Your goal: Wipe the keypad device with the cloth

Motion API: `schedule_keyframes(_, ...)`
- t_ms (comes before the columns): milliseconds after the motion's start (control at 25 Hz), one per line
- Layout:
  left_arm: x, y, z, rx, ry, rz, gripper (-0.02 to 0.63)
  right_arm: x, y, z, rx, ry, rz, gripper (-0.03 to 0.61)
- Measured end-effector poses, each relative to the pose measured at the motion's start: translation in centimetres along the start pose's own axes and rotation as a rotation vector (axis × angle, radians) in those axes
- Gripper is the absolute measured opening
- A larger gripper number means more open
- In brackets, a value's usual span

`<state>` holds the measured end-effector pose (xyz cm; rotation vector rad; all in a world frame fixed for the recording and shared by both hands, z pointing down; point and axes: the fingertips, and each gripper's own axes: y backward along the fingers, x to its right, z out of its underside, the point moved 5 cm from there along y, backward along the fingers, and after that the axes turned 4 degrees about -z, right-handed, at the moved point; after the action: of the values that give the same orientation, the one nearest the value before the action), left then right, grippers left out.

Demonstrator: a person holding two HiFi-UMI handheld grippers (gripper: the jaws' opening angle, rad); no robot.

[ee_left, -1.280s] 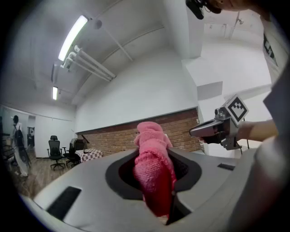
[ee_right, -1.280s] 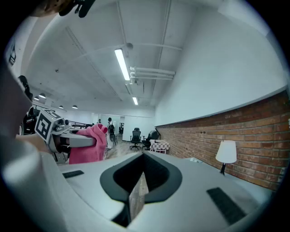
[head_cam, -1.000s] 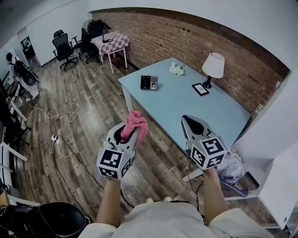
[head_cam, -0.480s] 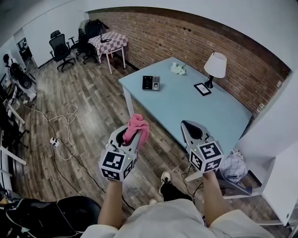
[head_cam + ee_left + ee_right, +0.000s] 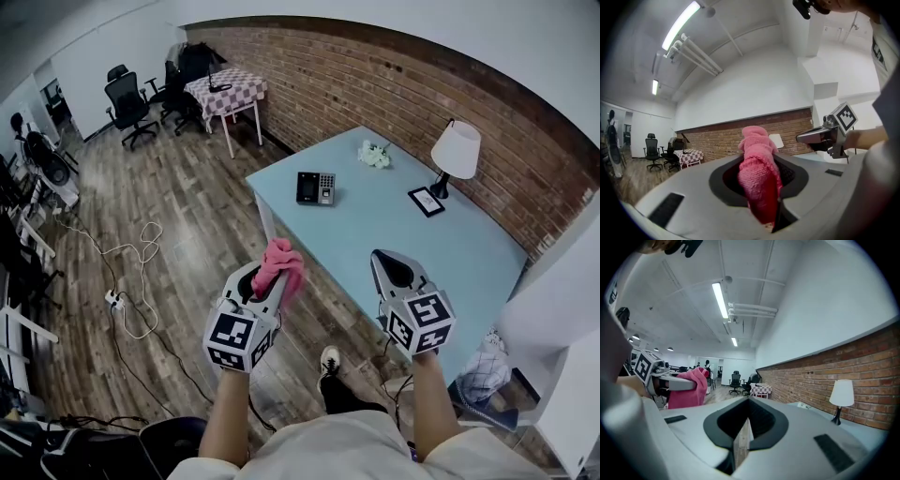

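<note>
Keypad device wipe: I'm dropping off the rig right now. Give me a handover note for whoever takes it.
Left claw: shut on the pink cloth, which sticks up out of it.
Right claw: shut, nothing in it.
Keypad device: lies flat near the left end of the blue table, well away from both claws, which are held above the floor short of the table.
Done: cloth is in hand.
Left: get to the table and wipe the device; no wiping has begun.
</note>
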<state>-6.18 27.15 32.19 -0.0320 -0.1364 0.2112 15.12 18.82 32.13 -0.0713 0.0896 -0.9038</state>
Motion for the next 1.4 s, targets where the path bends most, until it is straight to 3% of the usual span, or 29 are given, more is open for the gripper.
schedule_keyframes(400,-7.0,-12.6,-0.1,-0.023,0.036,-0.057,0.140,9.4,-12.5,-0.6,-0.018,-0.055,-0.063,0.014)
schedule_keyframes(720,-10.7,-21.2,0.0,-0.043,0.042,-0.074,0.140,15.7,-19.9,-0.6,-0.068,-0.021,-0.073,0.014)
schedule_keyframes(1040,-12.4,-26.0,1.0,-0.070,0.061,-0.092,0.138,20.0,-23.7,0.7,-0.110,-0.045,-0.046,0.015)
schedule_keyframes(1400,-15.5,-31.6,3.9,-0.135,0.058,-0.072,0.138,21.5,-25.5,3.5,-0.170,-0.101,-0.008,0.015)
